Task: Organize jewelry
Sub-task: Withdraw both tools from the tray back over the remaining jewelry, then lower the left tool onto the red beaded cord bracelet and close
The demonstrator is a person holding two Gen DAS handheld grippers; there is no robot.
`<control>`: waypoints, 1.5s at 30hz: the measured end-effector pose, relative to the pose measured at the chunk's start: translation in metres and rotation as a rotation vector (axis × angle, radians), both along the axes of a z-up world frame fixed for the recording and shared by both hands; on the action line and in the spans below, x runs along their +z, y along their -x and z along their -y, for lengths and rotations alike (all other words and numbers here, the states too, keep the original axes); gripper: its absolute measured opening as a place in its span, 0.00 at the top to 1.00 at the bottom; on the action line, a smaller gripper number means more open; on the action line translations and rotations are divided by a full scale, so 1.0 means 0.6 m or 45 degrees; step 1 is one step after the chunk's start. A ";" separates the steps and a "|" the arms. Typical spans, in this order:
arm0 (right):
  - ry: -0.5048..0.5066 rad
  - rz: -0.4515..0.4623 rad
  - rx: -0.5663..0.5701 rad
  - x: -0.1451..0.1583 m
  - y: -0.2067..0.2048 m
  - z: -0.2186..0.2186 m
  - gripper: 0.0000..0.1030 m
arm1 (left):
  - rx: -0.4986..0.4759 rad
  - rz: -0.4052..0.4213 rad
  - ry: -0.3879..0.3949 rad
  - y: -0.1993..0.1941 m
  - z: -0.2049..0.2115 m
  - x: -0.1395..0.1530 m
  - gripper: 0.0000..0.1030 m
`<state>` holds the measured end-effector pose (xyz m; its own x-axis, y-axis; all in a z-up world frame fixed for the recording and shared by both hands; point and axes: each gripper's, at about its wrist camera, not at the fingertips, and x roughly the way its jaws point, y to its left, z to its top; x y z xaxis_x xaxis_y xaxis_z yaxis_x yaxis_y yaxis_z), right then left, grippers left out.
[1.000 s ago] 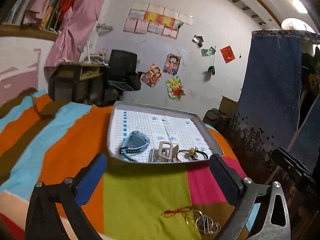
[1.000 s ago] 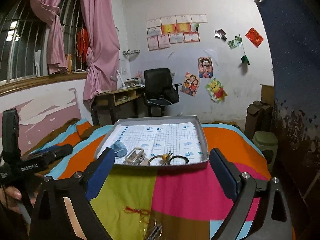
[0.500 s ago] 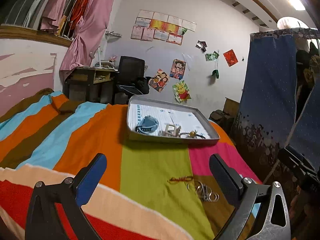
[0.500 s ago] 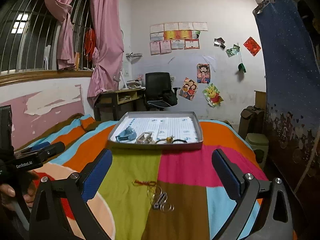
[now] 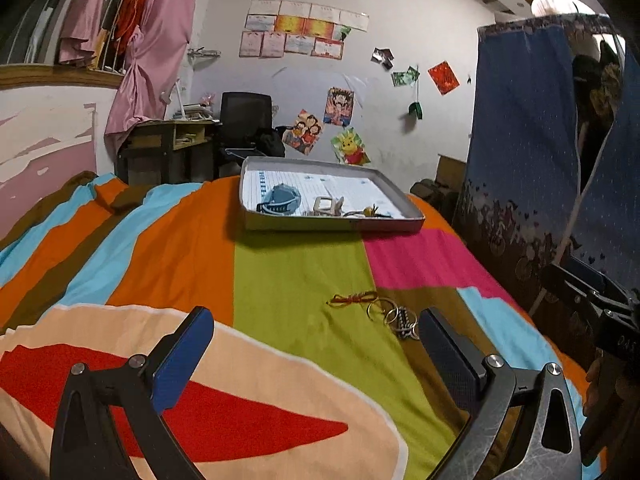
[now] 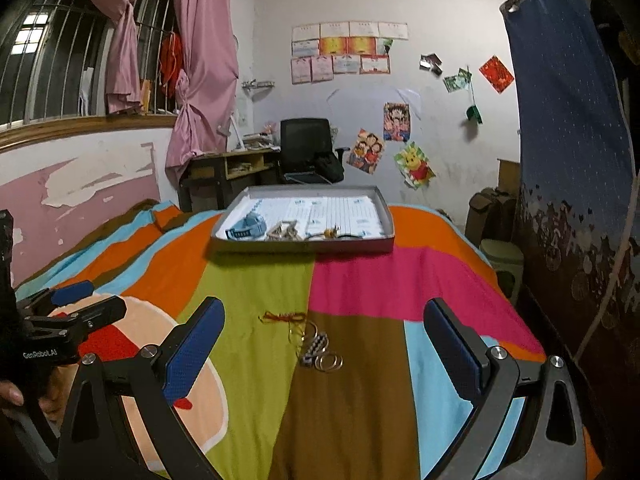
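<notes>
A shallow grey tray point(image 5: 332, 225) point(image 6: 304, 245) rests far back on the striped bedspread. It holds a blue watch point(image 5: 280, 199) point(image 6: 246, 227), a pale clasp-like piece point(image 5: 328, 206) point(image 6: 285, 231) and a dark cord with a yellow bead point(image 5: 370, 211) point(image 6: 334, 234). Closer, a loose heap of rings with a red string point(image 5: 386, 312) point(image 6: 314, 344) lies on the cloth. My left gripper point(image 5: 314, 332) is open and empty, left of and behind the heap. Empty too, my right gripper point(image 6: 324, 322) stands open, its fingers straddling the heap from well behind.
The bedspread point(image 5: 160, 264) covers the whole bed. A blue curtain point(image 6: 576, 160) hangs along the right side. A desk point(image 6: 228, 168) and black chair point(image 6: 308, 148) stand beyond the bed's far end. A hand point(image 6: 24, 392) holds the left gripper.
Both grippers have pulled back and away from the tray, which now looks smaller and farther. The ring heap has come fully into view ahead of the fingers. Both stay open.
</notes>
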<state>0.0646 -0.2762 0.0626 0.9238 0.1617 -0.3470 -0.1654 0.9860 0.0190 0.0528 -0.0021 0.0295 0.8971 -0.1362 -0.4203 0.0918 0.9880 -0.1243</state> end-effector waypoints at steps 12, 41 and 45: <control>-0.012 -0.037 -0.051 -0.007 0.000 -0.013 0.05 | 0.061 -0.018 -0.017 0.000 -0.004 0.004 0.00; -0.033 -0.019 -0.136 -0.005 -0.148 0.030 0.05 | 0.047 -0.048 0.013 -0.208 0.000 -0.016 0.00; -0.046 -0.091 -0.157 -0.039 -0.180 0.036 0.05 | -0.029 -0.106 0.045 -0.253 -0.002 -0.058 0.00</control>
